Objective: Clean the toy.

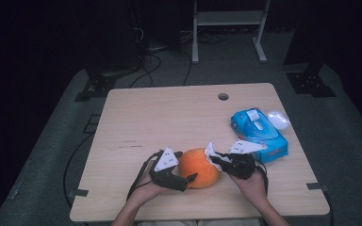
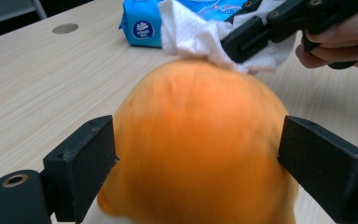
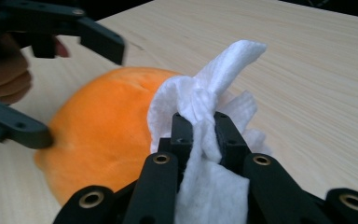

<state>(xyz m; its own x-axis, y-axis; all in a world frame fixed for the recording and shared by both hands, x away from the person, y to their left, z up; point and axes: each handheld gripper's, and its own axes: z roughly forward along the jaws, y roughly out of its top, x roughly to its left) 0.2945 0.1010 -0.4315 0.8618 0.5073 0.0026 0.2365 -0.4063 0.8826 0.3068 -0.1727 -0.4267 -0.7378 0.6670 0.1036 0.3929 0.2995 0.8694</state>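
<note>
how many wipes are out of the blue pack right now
1. A white wipe is clamped in the right tool, pressed against the orange fruit. The blue pack lies at the table's right edge; any others inside it are hidden.

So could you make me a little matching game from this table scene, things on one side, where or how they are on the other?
Things:
1. orange ball
2. white wipe
3. blue wipes pack
4. left gripper

States:
a. lying near the table's right edge
b. pinched in the right gripper
c. jaws open
d. between two open jaws

Pairs: 1-d, 2-b, 3-a, 4-c
</note>
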